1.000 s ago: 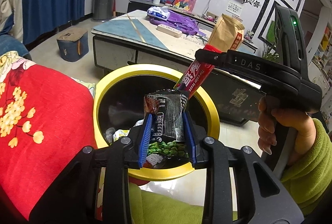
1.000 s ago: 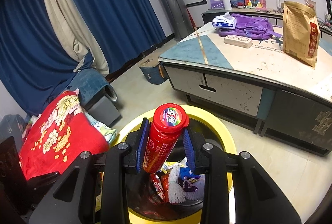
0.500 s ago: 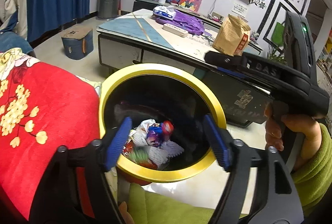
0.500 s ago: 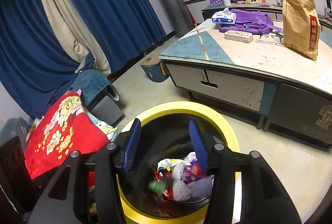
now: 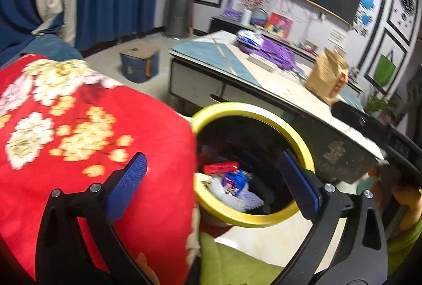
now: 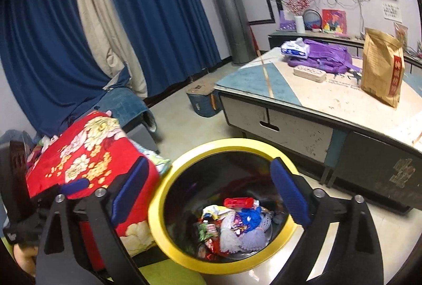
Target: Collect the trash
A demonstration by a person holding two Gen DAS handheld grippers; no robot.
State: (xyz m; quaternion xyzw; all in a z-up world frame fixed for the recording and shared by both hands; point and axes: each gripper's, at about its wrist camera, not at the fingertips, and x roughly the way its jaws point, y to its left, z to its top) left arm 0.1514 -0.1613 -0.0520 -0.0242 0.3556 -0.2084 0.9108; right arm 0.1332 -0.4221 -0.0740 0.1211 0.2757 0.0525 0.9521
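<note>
While blanket hides the bin (image 5: 303, 142) leftward, right view shows it whole.

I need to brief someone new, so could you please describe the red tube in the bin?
Find the yellow-rimmed bin on the floor before the low table. Inside, on the trash heap's far side, lies the red tube. It alone is a smooth red cylinder; the rest is crumpled wrappers.

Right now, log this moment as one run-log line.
left gripper: open, empty, jaws just opened | right gripper: open, empty, jaws just opened | red tube: in yellow-rimmed bin | table: brown bag remains
</note>
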